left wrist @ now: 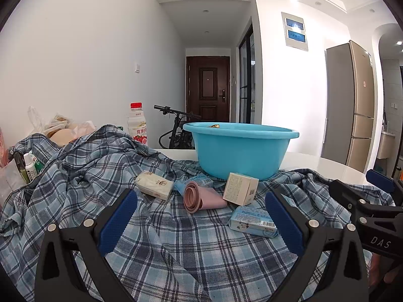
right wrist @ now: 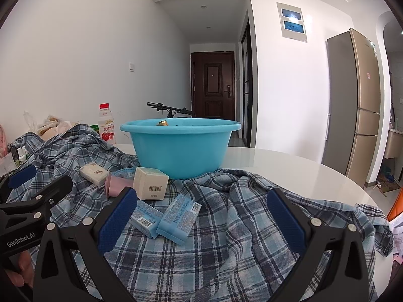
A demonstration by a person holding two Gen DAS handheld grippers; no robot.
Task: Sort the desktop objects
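Note:
A blue basin [left wrist: 240, 148] stands on a plaid shirt [left wrist: 176, 239] on the white table; a small gold item [left wrist: 214, 125] shows inside it. In front of it lie a cream tissue pack [left wrist: 155, 185], a pink collapsible cup [left wrist: 199, 196] on its side, a white box [left wrist: 240, 188] and a light blue pack [left wrist: 253, 221]. My left gripper [left wrist: 201, 222] is open and empty, short of these. In the right wrist view the basin [right wrist: 180, 146], white box [right wrist: 150, 183] and two blue packs [right wrist: 180, 216] [right wrist: 144, 217] lie ahead of my open, empty right gripper [right wrist: 201, 222].
A red-capped drink bottle [left wrist: 137, 123] stands behind the shirt at the left. Plastic bags [left wrist: 59, 128] and small bottles [left wrist: 30, 167] sit at the far left. Bare white table [right wrist: 289, 166] lies to the right. A fridge [right wrist: 357, 100] and a bicycle [left wrist: 176, 125] stand beyond the table.

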